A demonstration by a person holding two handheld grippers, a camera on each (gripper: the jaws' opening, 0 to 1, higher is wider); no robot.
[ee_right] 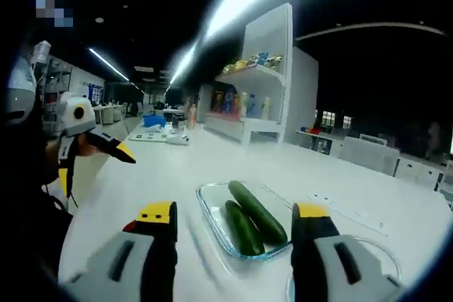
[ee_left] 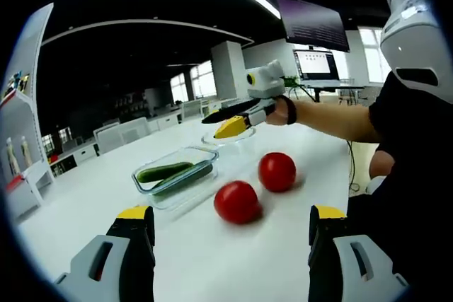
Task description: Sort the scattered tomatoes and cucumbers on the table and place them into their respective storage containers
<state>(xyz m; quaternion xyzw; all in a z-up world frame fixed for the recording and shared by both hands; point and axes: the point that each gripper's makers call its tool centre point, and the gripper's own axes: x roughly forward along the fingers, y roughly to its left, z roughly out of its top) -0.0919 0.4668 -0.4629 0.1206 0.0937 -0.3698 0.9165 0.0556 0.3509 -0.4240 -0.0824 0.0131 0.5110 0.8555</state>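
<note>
Two tomatoes [ee_left: 255, 185] beside cucumber container [ee_left: 177, 173]; both claws wide, empty; monitor [ee_left: 316, 64] text apparently unreadable.

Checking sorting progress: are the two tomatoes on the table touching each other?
Apart. The left gripper view shows white table between the nearer tomato and the farther tomato.

Two handheld grippers, grey bodies with black jaws tipped in yellow.
The left gripper [ee_left: 230, 228] and right gripper [ee_right: 233, 224] look alike: pale grey moulded shells with slotted openings, black fingers, yellow caps at the ends. The person [ee_left: 414, 139] wears a black short-sleeved top and a dark wristband [ee_left: 291, 110].
</note>
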